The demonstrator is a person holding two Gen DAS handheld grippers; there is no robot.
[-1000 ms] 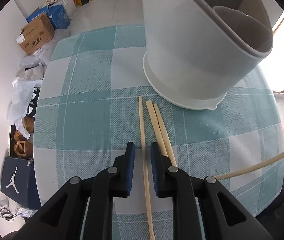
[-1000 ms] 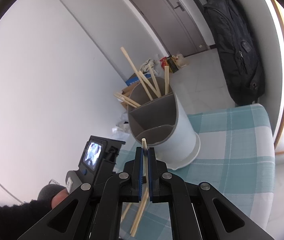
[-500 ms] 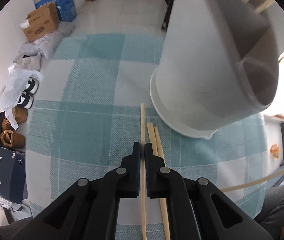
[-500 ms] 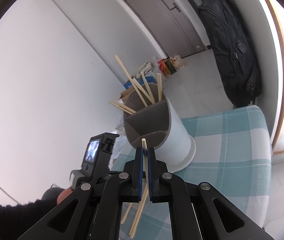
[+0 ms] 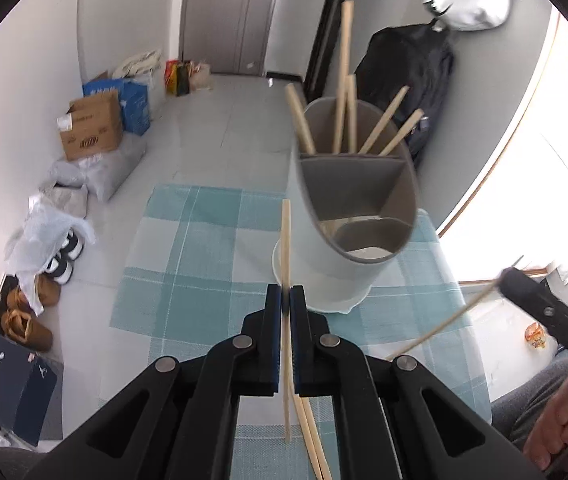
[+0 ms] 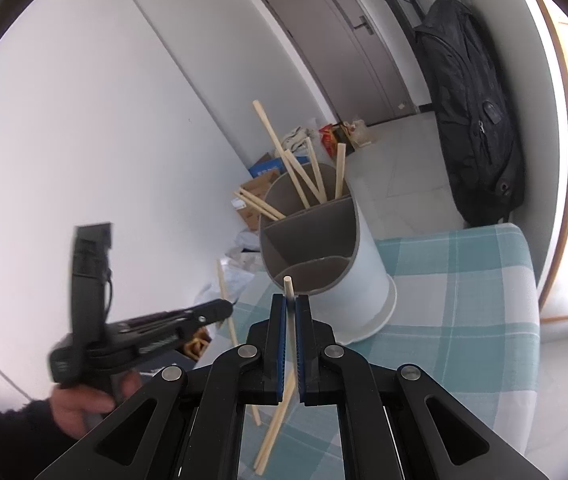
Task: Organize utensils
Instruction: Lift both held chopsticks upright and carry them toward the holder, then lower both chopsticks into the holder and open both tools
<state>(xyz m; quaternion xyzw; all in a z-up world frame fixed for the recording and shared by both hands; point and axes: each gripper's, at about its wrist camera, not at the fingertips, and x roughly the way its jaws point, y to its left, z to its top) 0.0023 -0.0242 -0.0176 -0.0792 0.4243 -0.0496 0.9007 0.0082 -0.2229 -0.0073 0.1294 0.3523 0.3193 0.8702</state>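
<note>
Since a second ago, my left gripper [image 5: 286, 300] has closed on one chopstick [image 5: 286, 248] and come up off the checked tablecloth [image 5: 188, 280], its view tipping from the cloth to the room beyond. Seen from the left wrist, my jaws are clamped on that stick, which runs straight ahead between the pads, its far tip just left of the white utensil holder [image 5: 357, 216] and its near end hanging clear above the cloth. Two more chopsticks [image 5: 311, 436] lie on the cloth below my fingers. The holder stands near the table's far edge, with several sticks leaning in its back compartment and the two nearer compartments open; to the left of it the cloth is bare up to the table edge. At the right border my right gripper [image 5: 503, 280] holds another chopstick [image 5: 443, 326] slanting over the table's right side. From the right wrist, my right gripper [image 6: 291, 300] is pinched on its chopstick [image 6: 288, 288], whose tip pokes up just before the holder [image 6: 363, 276] rim, while the gripper hovers over the near cloth. My left hand [image 6: 84, 400], in a dark sleeve, holds the left gripper [image 6: 224, 308] raised at the left, level-pointing, its chopstick [image 6: 226, 304] standing steeply through it, off the table's left edge.
</note>
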